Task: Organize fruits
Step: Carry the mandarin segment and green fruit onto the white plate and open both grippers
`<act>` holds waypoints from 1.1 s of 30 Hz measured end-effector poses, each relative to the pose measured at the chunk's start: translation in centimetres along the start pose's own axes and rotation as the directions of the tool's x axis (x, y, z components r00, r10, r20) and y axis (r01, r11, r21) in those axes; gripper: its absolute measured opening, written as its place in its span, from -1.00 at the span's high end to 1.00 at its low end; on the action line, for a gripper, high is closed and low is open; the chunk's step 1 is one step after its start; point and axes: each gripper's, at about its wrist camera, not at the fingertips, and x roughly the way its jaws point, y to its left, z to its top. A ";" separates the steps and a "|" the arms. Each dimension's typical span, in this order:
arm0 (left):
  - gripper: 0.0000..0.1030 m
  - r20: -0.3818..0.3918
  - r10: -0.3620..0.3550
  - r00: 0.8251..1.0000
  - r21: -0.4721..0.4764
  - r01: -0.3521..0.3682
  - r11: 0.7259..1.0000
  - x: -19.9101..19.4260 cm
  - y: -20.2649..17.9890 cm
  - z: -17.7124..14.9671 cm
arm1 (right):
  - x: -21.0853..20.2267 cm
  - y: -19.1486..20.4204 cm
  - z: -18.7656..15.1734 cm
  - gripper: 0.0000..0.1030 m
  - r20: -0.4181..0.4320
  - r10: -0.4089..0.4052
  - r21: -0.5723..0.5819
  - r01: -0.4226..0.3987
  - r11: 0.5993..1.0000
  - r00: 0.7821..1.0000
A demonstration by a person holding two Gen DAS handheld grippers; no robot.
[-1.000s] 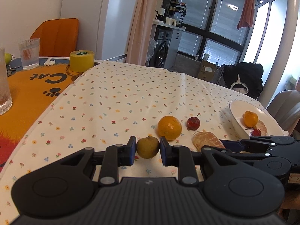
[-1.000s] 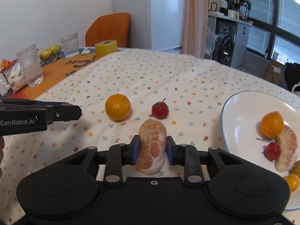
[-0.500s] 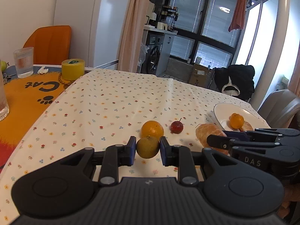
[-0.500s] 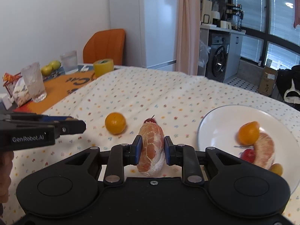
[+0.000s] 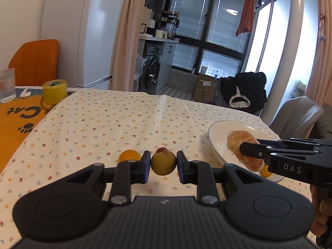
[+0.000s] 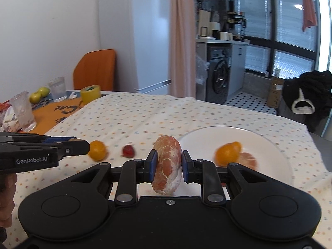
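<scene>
My left gripper (image 5: 163, 163) is shut on a small brown-green round fruit (image 5: 163, 163), held above the flowered tablecloth. My right gripper (image 6: 167, 165) is shut on a peeled pomelo segment (image 6: 167, 164), lifted near the left edge of the white plate (image 6: 276, 145). In the left wrist view that segment (image 5: 244, 148) hangs over the plate (image 5: 215, 132). On the plate lie an orange (image 6: 227, 154) and another peeled segment (image 6: 248, 160). An orange (image 6: 97, 149) and a small red fruit (image 6: 128, 151) rest on the cloth; both show in the left wrist view, the orange (image 5: 129, 155) and the red fruit (image 5: 160, 150) partly hidden.
A yellow tape roll (image 5: 54, 91), a drinking glass (image 5: 7, 85) and an orange cat mat (image 5: 14, 114) sit at the far left. Another glass (image 6: 22, 111) and two green fruits (image 6: 39, 94) stand there too. A grey chair (image 5: 296, 114) is beyond the plate.
Both grippers have risen from the cloth with their fruits. The right one has carried the peeled segment rightward to the plate's edge.
</scene>
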 end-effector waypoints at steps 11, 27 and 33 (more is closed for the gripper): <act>0.51 0.003 -0.069 0.998 0.035 0.069 0.997 1.9 -3.4 0.7 | -1.0 -4.4 -0.8 0.56 0.009 -0.097 0.071 0.096 0.993 0.995; 0.51 -0.036 -0.140 0.989 0.088 0.143 0.986 4.9 -8.1 0.9 | -1.8 -8.9 -2.7 0.56 -0.002 -0.159 0.156 0.157 0.975 0.987; 0.51 -0.057 -0.151 0.987 0.092 0.155 0.984 6.1 -8.9 1.0 | -2.0 -10.1 -3.0 0.56 -0.001 -0.182 0.185 0.179 0.966 0.983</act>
